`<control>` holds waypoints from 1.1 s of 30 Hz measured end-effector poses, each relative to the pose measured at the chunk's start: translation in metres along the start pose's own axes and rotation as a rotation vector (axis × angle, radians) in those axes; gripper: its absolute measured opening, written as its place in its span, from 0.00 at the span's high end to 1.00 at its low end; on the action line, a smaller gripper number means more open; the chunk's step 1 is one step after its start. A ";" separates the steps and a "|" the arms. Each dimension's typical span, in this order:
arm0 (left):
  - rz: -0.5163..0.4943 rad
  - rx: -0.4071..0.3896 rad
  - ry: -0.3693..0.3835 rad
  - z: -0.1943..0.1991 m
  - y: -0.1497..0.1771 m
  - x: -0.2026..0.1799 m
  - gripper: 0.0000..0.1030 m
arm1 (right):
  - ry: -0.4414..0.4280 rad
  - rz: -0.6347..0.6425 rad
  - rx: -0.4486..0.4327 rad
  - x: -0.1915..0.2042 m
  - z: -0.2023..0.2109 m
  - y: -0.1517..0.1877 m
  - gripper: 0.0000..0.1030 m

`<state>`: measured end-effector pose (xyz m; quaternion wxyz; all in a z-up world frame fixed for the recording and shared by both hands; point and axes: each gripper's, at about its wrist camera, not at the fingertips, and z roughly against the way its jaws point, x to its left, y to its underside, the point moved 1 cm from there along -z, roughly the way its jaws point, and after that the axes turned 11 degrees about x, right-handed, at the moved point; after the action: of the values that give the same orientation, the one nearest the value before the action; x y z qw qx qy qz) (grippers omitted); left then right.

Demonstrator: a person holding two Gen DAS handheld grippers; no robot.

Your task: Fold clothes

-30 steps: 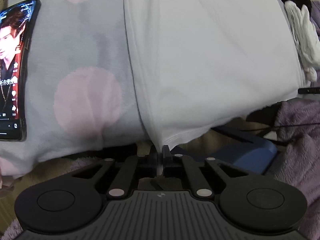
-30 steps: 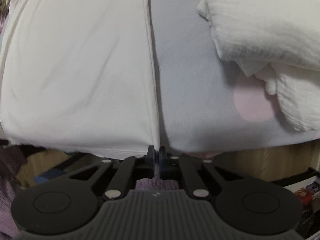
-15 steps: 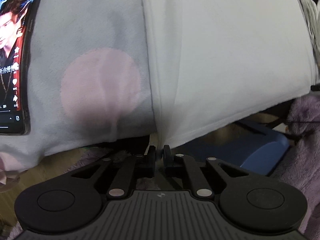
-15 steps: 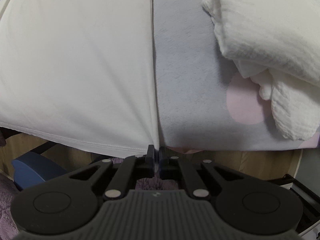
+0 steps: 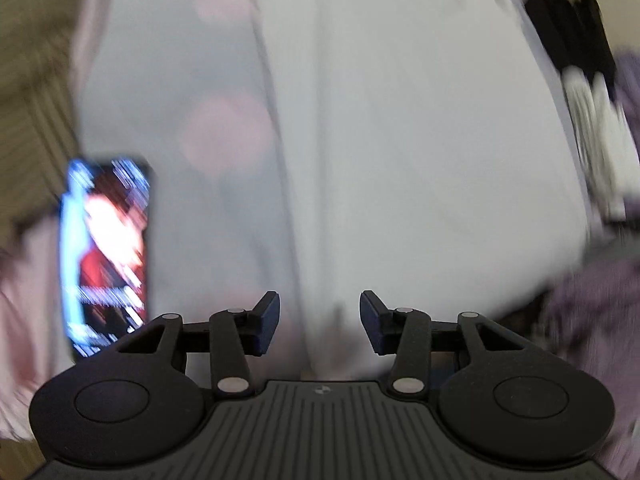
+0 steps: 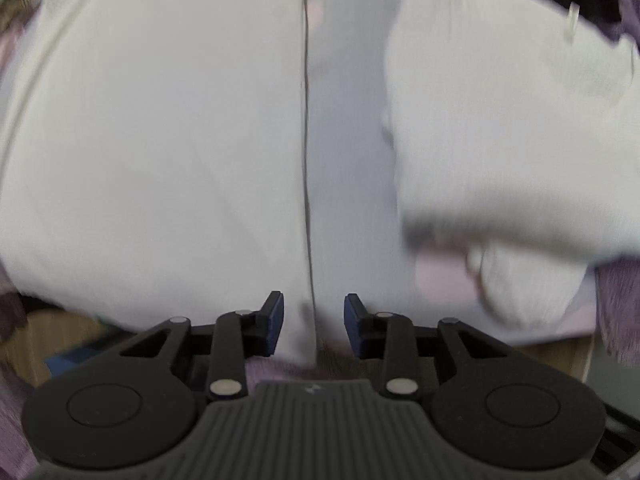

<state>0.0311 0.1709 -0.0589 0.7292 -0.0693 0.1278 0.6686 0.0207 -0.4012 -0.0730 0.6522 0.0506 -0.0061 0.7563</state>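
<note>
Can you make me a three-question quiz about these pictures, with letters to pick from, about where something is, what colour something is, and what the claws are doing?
1. Where is the phone compared with the white garment in the left wrist view?
A. To its left, on the spotted blanket
B. On top of it
C. To its right

2. What colour are the blanket's round spots?
A. Green
B. Pink
C. Black

3. What are the left claw and right claw doing?
A. Both pinching the garment
B. Only the left is pinching
C. Both open, pads off the cloth

Answers:
1. A, the lit screen lies on the blanket left of the garment's edge.
2. B, pale pink circles show on the grey-blue blanket.
3. C, both claws have just been opening, and a gap shows between the pads, with cloth only behind them.
</note>
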 end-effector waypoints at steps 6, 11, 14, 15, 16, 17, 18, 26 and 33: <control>0.114 -0.171 -0.027 0.032 -0.044 0.010 0.58 | -0.003 -0.047 -0.146 0.009 0.030 -0.041 0.61; 0.178 -0.282 -0.040 0.067 -0.085 0.039 0.58 | 0.014 -0.097 -0.236 0.001 0.047 -0.069 0.57; 0.223 -0.351 -0.051 0.079 -0.107 0.051 0.58 | 0.029 -0.135 -0.281 0.000 0.049 -0.088 0.56; 0.239 -0.375 -0.056 0.081 -0.114 0.054 0.58 | 0.033 -0.149 -0.296 -0.005 0.048 -0.096 0.56; 0.259 -0.393 -0.057 0.082 -0.120 0.058 0.58 | 0.034 -0.163 -0.310 -0.008 0.046 -0.106 0.56; 0.281 -0.411 -0.055 0.081 -0.127 0.062 0.58 | 0.032 -0.176 -0.323 -0.010 0.041 -0.118 0.56; 0.303 -0.425 -0.052 0.080 -0.136 0.068 0.58 | 0.029 -0.188 -0.335 -0.012 0.036 -0.127 0.56; 0.408 -0.509 -0.032 0.069 -0.202 0.091 0.55 | 0.034 -0.229 -0.412 -0.021 0.018 -0.209 0.56; 0.473 -0.542 0.081 0.048 -0.275 0.099 0.54 | -0.048 -0.322 -0.486 -0.039 0.004 -0.273 0.55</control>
<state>0.3161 0.2522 -0.0601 0.5039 -0.2550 -0.0127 0.8252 0.2957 -0.3996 -0.0880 0.7564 -0.0890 -0.1945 0.6182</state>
